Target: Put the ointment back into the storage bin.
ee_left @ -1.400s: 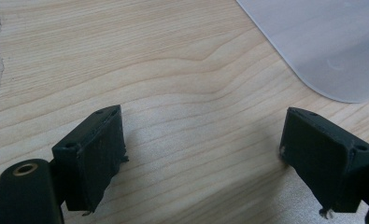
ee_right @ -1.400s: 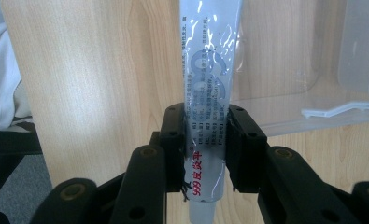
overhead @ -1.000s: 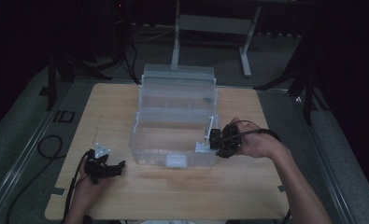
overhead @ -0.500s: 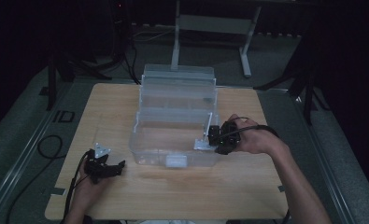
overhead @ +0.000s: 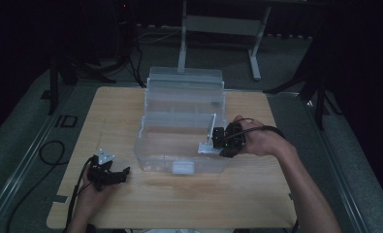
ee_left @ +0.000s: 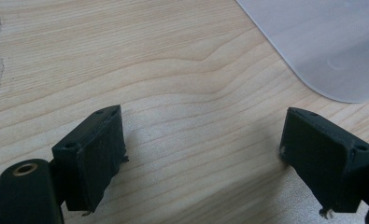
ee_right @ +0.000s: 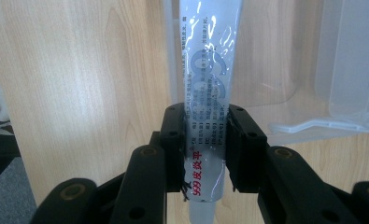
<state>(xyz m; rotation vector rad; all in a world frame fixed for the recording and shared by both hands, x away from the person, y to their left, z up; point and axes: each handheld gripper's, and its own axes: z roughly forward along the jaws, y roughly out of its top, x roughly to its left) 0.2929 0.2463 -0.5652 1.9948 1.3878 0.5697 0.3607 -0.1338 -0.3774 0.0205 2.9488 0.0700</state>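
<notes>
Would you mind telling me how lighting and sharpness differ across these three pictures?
High view: dim and murky, surroundings nearly black. Left gripper view: bright, wood grain of the table sharp, soft shadows beside the jaws. Right gripper view: bright, with glare streaks on the tube.

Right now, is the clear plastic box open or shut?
Open: the clear plastic box has its tiers stepped back, showing the compartments inside.

A light wooden table (overhead: 257, 194) stands on a dark grey floor (overhead: 29, 141). A black cable (overhead: 46, 155) loops on the floor at the table's left edge. Beyond the far edge stands a grey metal stand (overhead: 218, 24) with two legs. Pieces of tape (overhead: 65, 121) lie on the floor by the table's left side. The room beyond is dark.
</notes>
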